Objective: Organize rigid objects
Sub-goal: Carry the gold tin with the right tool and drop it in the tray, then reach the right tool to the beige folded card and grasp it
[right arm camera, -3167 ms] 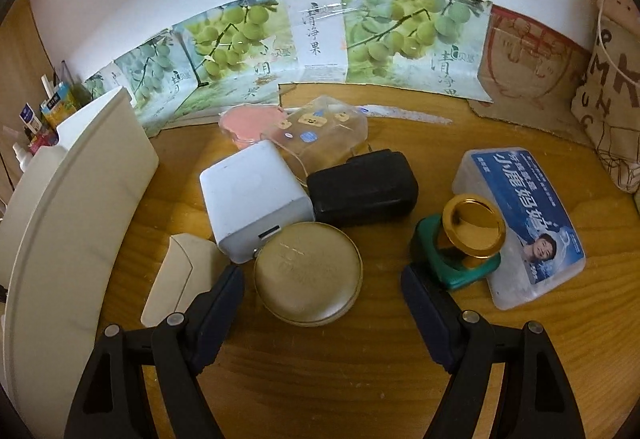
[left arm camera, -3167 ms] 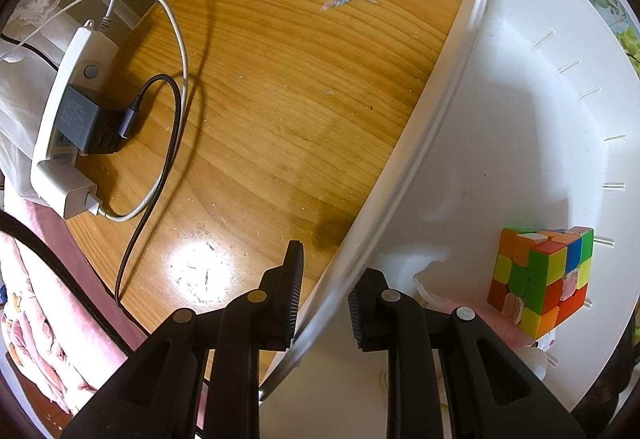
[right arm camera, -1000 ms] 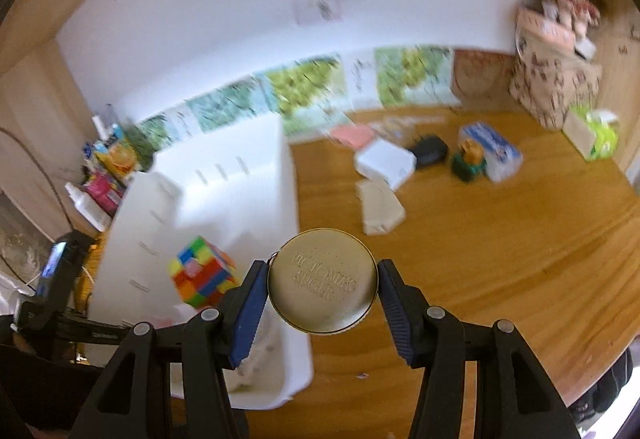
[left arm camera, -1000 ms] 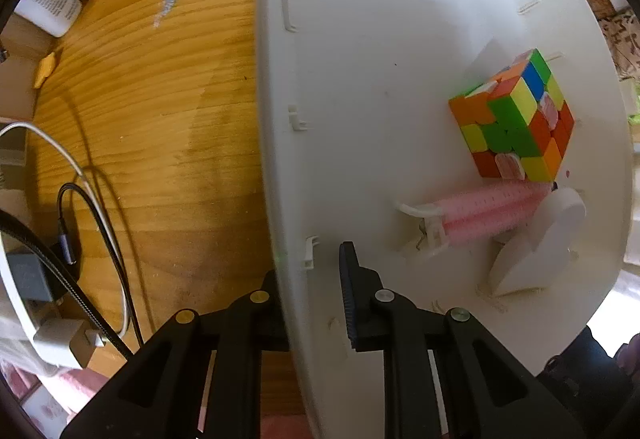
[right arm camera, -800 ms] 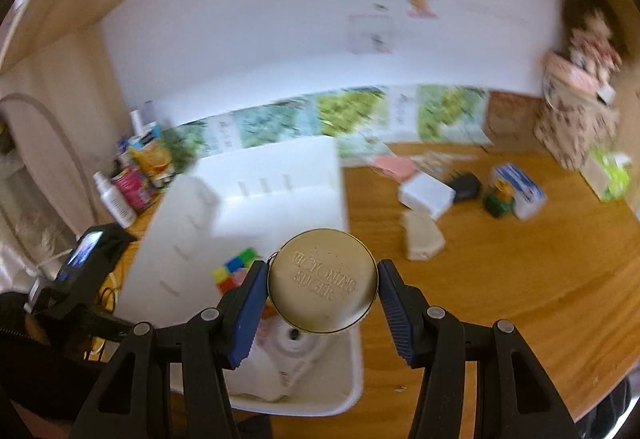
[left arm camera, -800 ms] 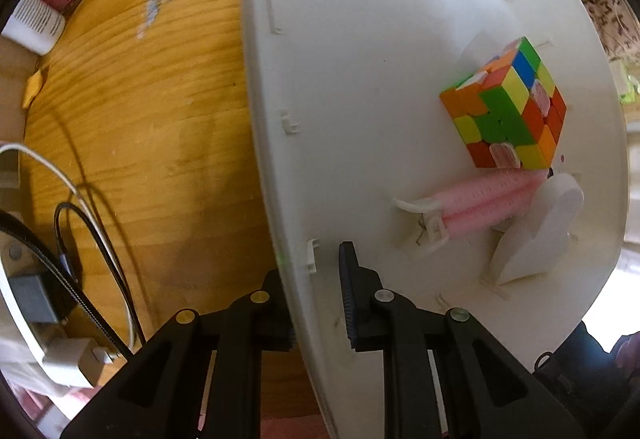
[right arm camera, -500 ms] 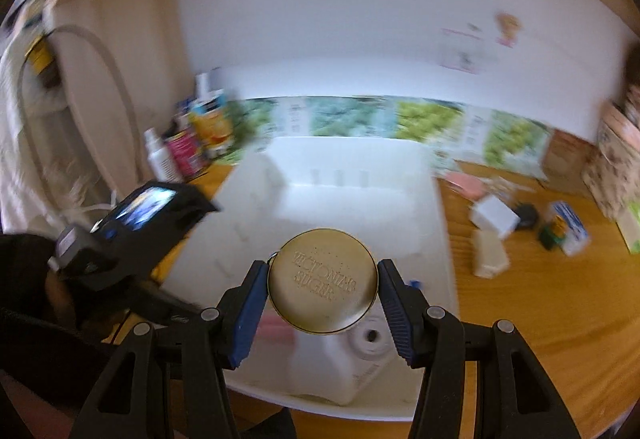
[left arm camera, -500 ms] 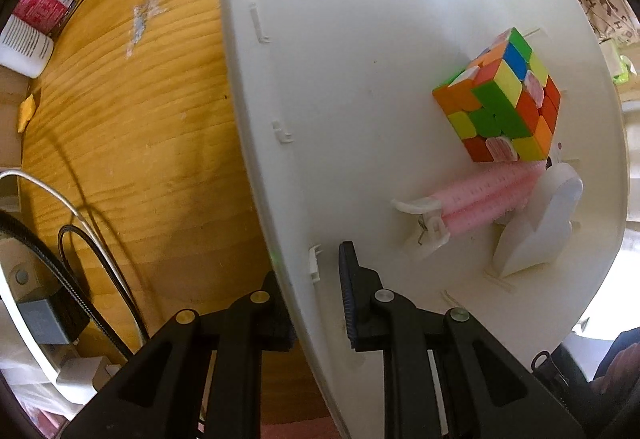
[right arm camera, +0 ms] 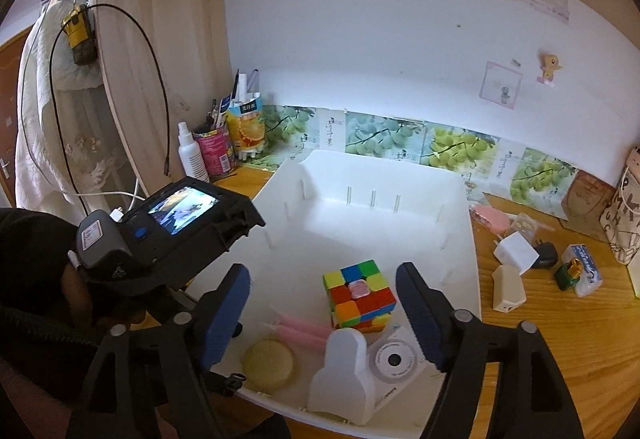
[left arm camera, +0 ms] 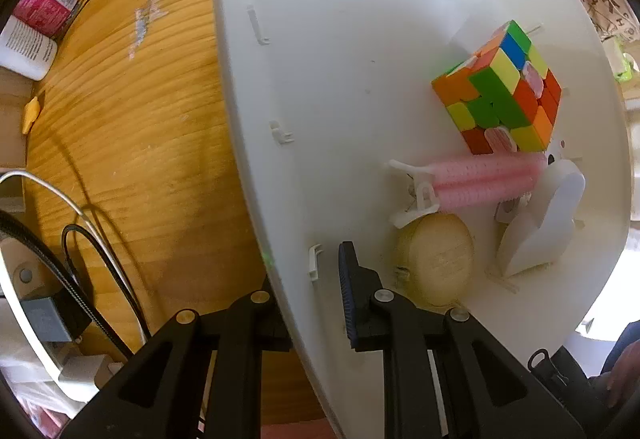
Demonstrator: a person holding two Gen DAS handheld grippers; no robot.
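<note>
A: How full is the white bin at this point?

B: It holds 4 things that I can make out: a scrambled puzzle cube, a pink comb-like clip, a small white camera with a white block standing in front of it, and the round gold compact, which lies flat on the floor near the front wall.

A: And the grippers?

B: The right gripper hangs above the bin, its jaws opening and nothing between them. The left gripper is clamped on the bin's side wall, 1 finger outside and 1 inside, steadying it.

A: What is left, then?

B: Several things sit on the desk to the right of the bin: a white cube charger, a cream adapter, a black case, a green bottle with a gold cap, a tissue pack and a pink item. I judge the job roughly half done.
</note>
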